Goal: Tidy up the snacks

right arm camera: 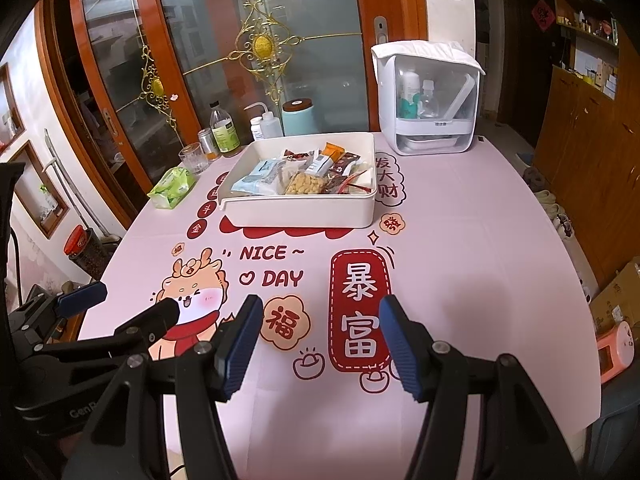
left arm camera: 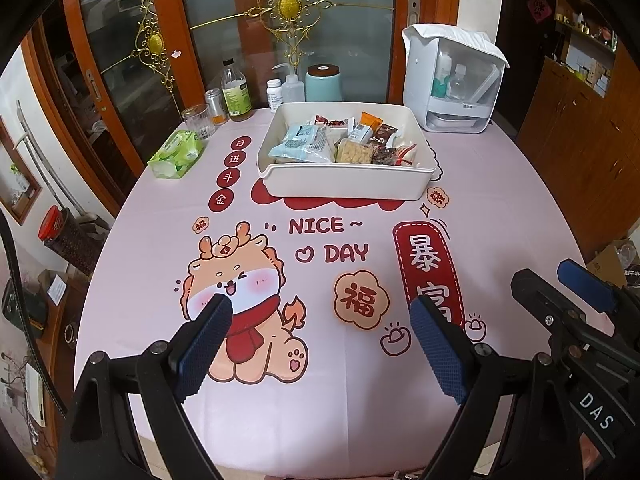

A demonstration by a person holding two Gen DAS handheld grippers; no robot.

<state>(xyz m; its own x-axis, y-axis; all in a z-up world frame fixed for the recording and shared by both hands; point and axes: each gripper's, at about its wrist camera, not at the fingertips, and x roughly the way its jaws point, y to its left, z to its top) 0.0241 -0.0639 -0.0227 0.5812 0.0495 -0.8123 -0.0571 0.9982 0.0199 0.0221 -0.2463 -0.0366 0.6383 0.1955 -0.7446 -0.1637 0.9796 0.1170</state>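
Note:
A white tray (left arm camera: 344, 189) (right arm camera: 300, 212) stands at the far middle of the pink tablecloth. It holds several wrapped snacks, among them pale blue packets (left arm camera: 304, 145) (right arm camera: 260, 178), a clear pack of yellow crackers (left arm camera: 354, 153) (right arm camera: 306, 185) and an orange packet (left arm camera: 370, 120) (right arm camera: 334, 150). My left gripper (left arm camera: 320, 306) (right arm camera: 132, 300) hovers open over the cartoon dragon print, well short of the tray, nothing between its blue pads. My right gripper (right arm camera: 320, 308) (left arm camera: 556, 276) is beside it on the right, open over the red banner print and also empty.
Along the table's far edge stand a green wipes pack (left arm camera: 176, 154), a glass (left arm camera: 197, 120), a can, a bottle (left arm camera: 236, 92), a pill bottle, a squeeze bottle and a teal canister (left arm camera: 324, 82). A white storage cabinet (left arm camera: 452, 80) is at far right. Glass doors stand behind.

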